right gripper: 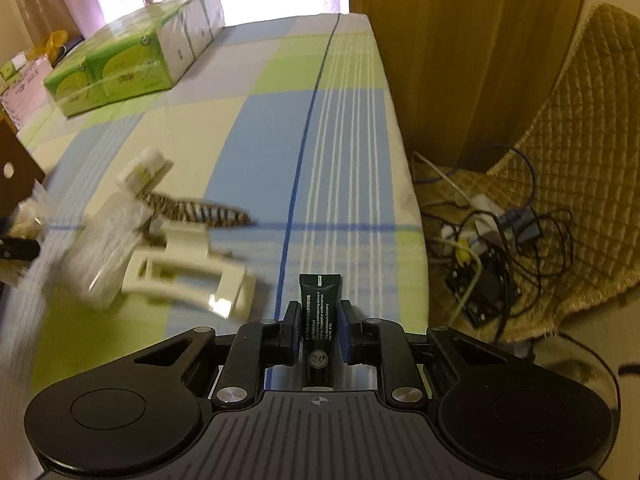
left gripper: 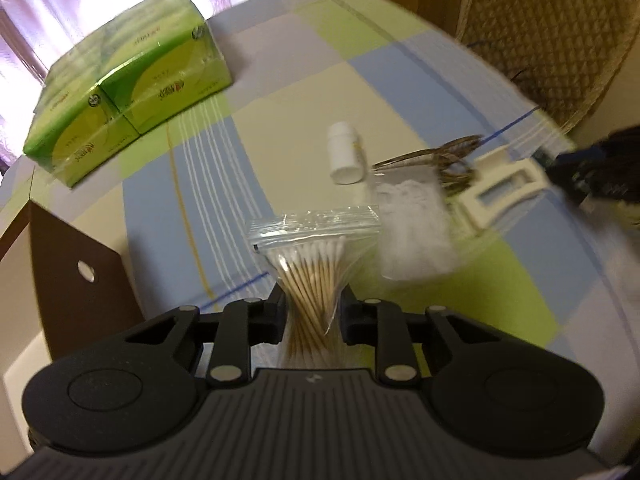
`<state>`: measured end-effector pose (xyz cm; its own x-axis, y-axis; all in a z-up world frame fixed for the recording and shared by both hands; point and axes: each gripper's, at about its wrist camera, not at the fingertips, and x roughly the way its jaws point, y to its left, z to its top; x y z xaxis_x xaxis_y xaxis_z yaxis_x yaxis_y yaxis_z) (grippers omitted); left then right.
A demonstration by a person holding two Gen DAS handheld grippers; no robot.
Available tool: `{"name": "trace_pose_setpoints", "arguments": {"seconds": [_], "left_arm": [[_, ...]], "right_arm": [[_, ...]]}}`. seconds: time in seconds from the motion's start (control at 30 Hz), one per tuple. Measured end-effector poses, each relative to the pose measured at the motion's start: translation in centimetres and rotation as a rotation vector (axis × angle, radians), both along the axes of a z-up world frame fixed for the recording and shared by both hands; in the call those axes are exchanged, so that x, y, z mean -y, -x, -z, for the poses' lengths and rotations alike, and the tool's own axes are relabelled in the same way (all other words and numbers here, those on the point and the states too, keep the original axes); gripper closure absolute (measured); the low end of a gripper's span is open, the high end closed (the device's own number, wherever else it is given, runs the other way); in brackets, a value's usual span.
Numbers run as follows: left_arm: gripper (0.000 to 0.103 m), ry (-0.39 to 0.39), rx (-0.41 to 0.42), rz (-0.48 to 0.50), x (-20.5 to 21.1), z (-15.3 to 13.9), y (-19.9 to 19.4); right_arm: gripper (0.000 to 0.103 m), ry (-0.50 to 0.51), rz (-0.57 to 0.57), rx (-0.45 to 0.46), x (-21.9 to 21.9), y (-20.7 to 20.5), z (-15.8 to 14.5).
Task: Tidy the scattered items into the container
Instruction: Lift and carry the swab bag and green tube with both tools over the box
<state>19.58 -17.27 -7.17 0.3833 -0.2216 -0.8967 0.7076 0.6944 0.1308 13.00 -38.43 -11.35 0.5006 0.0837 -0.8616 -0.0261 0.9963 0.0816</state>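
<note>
My left gripper (left gripper: 311, 300) is shut on a clear zip bag of cotton swabs (left gripper: 316, 252), held above the checked tablecloth. My right gripper (right gripper: 319, 312) is shut on a small dark green tube (right gripper: 319, 320). On the table lie a white pill bottle (left gripper: 346, 152) (right gripper: 144, 170) on its side, a striped hair clip (left gripper: 436, 156) (right gripper: 200, 210), a clear bag of white cotton (left gripper: 414, 226) (right gripper: 104, 248) and a cream plastic holder (left gripper: 496, 188) (right gripper: 184, 276). The right gripper shows blurred at the right edge of the left wrist view. A brown box (left gripper: 80, 268) with a round hole stands at the table's left edge.
A green pack of tissue boxes (left gripper: 128, 92) (right gripper: 128, 60) sits at the far left of the table (right gripper: 280, 128). Right of the table stands a quilted chair (right gripper: 580, 128) with tangled cables and a power strip (right gripper: 492, 232) on its seat. Curtains hang behind.
</note>
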Motion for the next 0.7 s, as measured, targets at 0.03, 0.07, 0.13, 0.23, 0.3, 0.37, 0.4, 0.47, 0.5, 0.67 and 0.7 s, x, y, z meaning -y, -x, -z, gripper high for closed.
{"name": "trace_pose_setpoints", "arguments": {"seconds": [0.03, 0.07, 0.13, 0.23, 0.3, 0.37, 0.4, 0.47, 0.5, 0.67, 0.7], "left_arm": [[0.082, 0.016, -0.001, -0.001, -0.2, -0.5, 0.6], [0.082, 0.03, -0.004, -0.002, -0.5, -0.8, 1.2], [0.082, 0.057, -0.018, -0.008, -1.0, -1.4, 2.2], [0.082, 0.086, -0.04, -0.023, -1.9, -1.8, 3.7], [0.082, 0.092, -0.052, -0.031, -2.6, -1.8, 4.5], [0.082, 0.092, -0.071, -0.034, -3.3, -1.4, 5.2], [0.082, 0.089, -0.081, -0.036, -3.6, -1.1, 5.5], [0.082, 0.076, -0.106, -0.043, -4.3, -0.3, 6.3], [0.082, 0.07, -0.116, -0.047, -4.6, 0.1, 6.7], [0.082, 0.049, -0.163, -0.07, -6.1, 1.9, 8.1], [0.082, 0.047, -0.169, -0.074, -6.4, 2.1, 8.3]], "right_arm": [[0.082, 0.001, -0.002, -0.001, -0.2, 0.7, -0.1], [0.082, 0.003, -0.004, -0.003, -0.5, 1.5, -0.1], [0.082, 0.004, -0.018, -0.01, -1.3, 3.0, -0.2], [0.082, 0.016, -0.066, -0.017, -3.2, 5.3, -0.2], [0.081, 0.02, -0.099, -0.019, -4.5, 6.8, -0.2], [0.081, 0.011, -0.133, -0.017, -5.7, 8.2, -0.2], [0.081, 0.008, -0.152, -0.011, -6.3, 8.8, -0.2], [0.081, 0.019, -0.182, 0.008, -7.3, 10.1, 0.0], [0.064, 0.034, -0.191, 0.013, -7.8, 10.6, 0.0], [0.023, 0.042, -0.176, 0.0, -8.3, 12.1, 0.5], [0.028, 0.05, -0.175, 0.001, -8.4, 12.3, 0.6]]}}
